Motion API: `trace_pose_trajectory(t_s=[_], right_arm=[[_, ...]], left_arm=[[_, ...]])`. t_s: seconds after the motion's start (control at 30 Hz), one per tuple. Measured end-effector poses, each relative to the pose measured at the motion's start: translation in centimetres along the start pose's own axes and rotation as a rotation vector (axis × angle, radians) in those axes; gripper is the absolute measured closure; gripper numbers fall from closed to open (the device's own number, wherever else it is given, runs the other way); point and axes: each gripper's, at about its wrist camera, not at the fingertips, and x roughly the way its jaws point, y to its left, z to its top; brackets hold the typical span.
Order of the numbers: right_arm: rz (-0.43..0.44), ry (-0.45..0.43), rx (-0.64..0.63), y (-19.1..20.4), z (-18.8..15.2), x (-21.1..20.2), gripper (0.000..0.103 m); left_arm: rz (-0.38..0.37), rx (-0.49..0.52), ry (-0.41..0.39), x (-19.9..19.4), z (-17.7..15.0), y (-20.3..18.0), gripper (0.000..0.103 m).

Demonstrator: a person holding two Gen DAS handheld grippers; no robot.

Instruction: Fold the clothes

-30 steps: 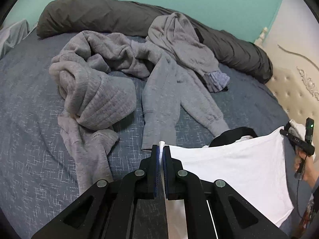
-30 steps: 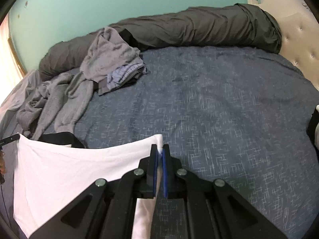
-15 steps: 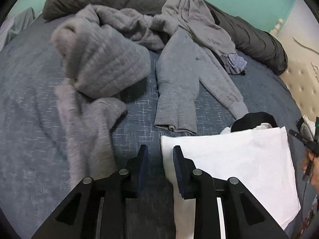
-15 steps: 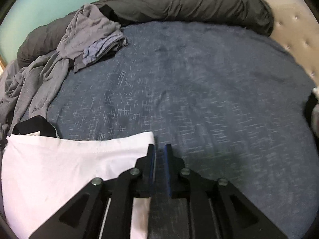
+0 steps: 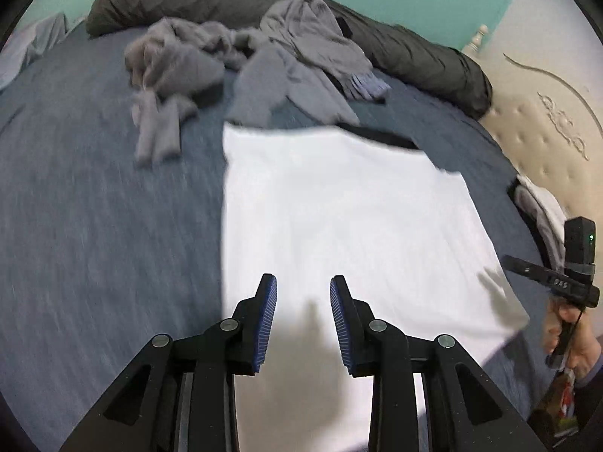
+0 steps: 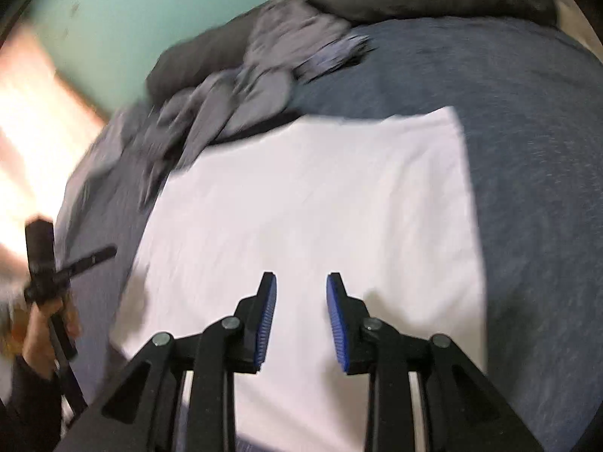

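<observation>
White shirt [image 5: 339, 207] now flat, edges free

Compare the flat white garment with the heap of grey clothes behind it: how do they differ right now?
The flat white garment lies spread smooth as a rectangle; the heap of grey clothes is crumpled and tangled. The white one lies nearer the grippers, the grey heap farther back against the dark rolled duvet. Both rest on the blue bedspread, ungripped.

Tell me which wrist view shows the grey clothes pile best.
Left wrist view. The grey clothes pile spreads across the upper bed, with separate garments readable despite some blur. In the right wrist view the pile sits smaller, heavily smeared, its near edge beside the white garment.
</observation>
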Motion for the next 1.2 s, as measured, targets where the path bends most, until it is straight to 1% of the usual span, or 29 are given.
trace_pose_trajectory(t_s=[0.13,0.2,0.27,0.37,0.43,0.53,0.57,0.67,0.7,0.73,0.77,0.87,0.93,1.0,1.07,1.13,1.17,1.2], right_arm=[[0.0,0.069,-0.008,2.2,-3.1,1.6,0.076],[-0.045,0.103,-0.016,2.6,-4.3,2.8,0.076],[-0.103,0.128,-0.034,2.8,-5.2,3.7,0.077],[-0.192,0.115,-0.045,2.0,-5.8,3.4,0.084],[-0.215,0.098,0.003,1.0,-5.7,2.5,0.085],[-0.272,0.044,0.04,-0.3,-4.7,0.6,0.084],[-0.286,0.028,0.062,-1.1,-4.3,0.0,0.081],[-0.298,-0.004,0.162,-4.1,-2.7,-1.4,0.078],[-0.285,-0.006,0.193,-5.3,-2.2,-1.6,0.077],[-0.274,0.0,0.215,-6.4,-1.8,-1.6,0.076],[-0.272,0.01,0.233,-7.3,-1.5,-1.6,0.071],[-0.275,0.039,0.276,-10.1,-0.9,-1.4,0.07],[-0.277,0.051,0.301,-11.2,-0.8,-1.2,0.07],[-0.257,0.064,0.314,-11.9,-0.9,-0.8,0.07],[-0.224,0.069,0.298,-11.6,-1.2,-1.0,0.07],[-0.203,0.075,0.27,-11.1,-1.3,-1.0,0.078],[-0.195,0.078,0.257,-10.8,-1.4,-0.9,0.088],[-0.196,0.074,0.247,-10.6,-1.4,-0.8,0.096]], left_arm=[[-0.014,-0.013,0.024,0.2,-3.8,-1.1,0.07],[-0.021,-0.005,0.044,0.6,-5.5,-1.6,0.07],[-0.007,0.025,0.065,0.9,-6.8,-1.9,0.07],[-0.007,0.059,0.092,1.2,-8.2,-1.9,0.07],[-0.02,0.051,0.106,1.3,-8.7,-1.3,0.071],[-0.039,0.029,0.108,1.1,-9.0,-0.4,0.071],[-0.041,0.032,0.107,0.9,-9.0,-0.4,0.071],[-0.046,0.04,0.104,0.7,-9.2,-0.3,0.07],[-0.05,0.036,0.105,0.7,-9.2,-0.2,0.071],[-0.054,0.032,0.105,0.7,-9.2,-0.1,0.071],[-0.056,0.03,0.104,0.7,-9.2,-0.1,0.07],[-0.06,0.028,0.105,0.7,-9.2,-0.1,0.07],[-0.059,0.031,0.107,0.8,-9.2,-0.1,0.07],[-0.057,0.032,0.11,0.9,-9.2,-0.2,0.07],[-0.055,0.036,0.112,1.0,-9.2,-0.3,0.07],[-0.051,0.041,0.114,1.0,-9.2,-0.4,0.07],[-0.05,0.042,0.114,1.1,-9.2,-0.4,0.07],[-0.049,0.043,0.115,1.1,-9.3,-0.5,0.07]])
